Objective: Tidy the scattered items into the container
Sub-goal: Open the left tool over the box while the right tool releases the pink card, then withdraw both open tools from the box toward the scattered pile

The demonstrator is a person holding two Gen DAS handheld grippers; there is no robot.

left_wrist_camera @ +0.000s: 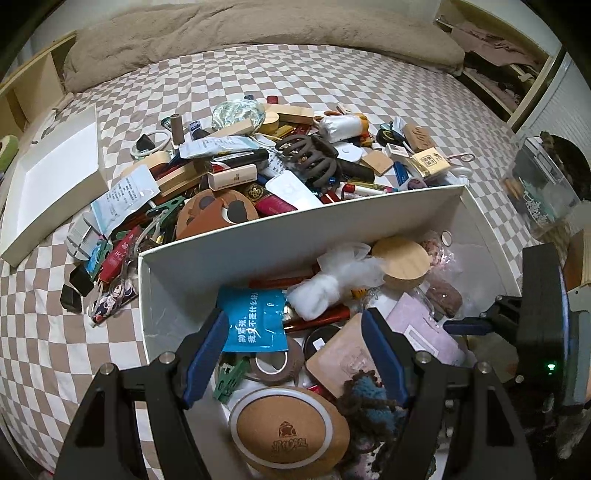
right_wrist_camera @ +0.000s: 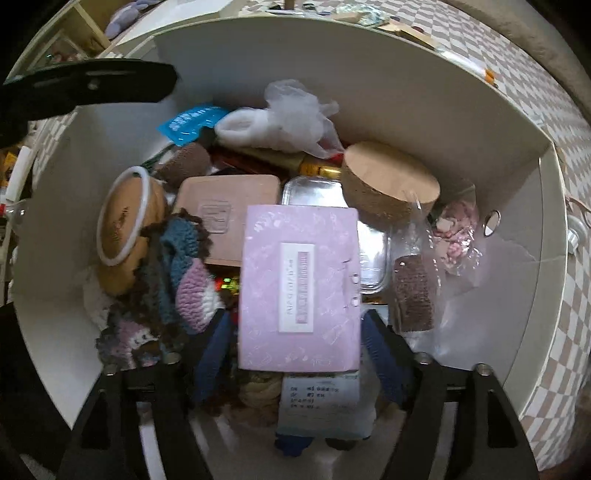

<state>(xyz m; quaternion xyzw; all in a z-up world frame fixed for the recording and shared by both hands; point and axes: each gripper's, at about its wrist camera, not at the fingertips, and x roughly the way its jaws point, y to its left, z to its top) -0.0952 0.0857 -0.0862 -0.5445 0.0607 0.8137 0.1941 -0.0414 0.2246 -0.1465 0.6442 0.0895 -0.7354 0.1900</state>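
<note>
The white container [left_wrist_camera: 295, 229] stands on the checked bedspread, filled with several items. A pile of scattered items [left_wrist_camera: 258, 166] lies just beyond its far wall. My left gripper [left_wrist_camera: 295, 350] hangs open over the container's near end, above a blue packet [left_wrist_camera: 255, 317] and a cork-topped lid [left_wrist_camera: 288, 428], gripping nothing. My right gripper [right_wrist_camera: 295, 343] points steeply down into the container [right_wrist_camera: 406, 92]. A lilac box [right_wrist_camera: 299, 288] lies flat between its blue fingers [right_wrist_camera: 212, 354], with a small gap on each side. The jaws stand open.
The container's flat white lid [left_wrist_camera: 55, 177] lies at the left of the bed. A beige blanket [left_wrist_camera: 258, 33] runs along the far side. A clear tank [left_wrist_camera: 546, 177] stands at the right. Inside the container are a round wooden block [right_wrist_camera: 388, 184], crochet pieces [right_wrist_camera: 177, 273] and a metal tin [right_wrist_camera: 314, 192].
</note>
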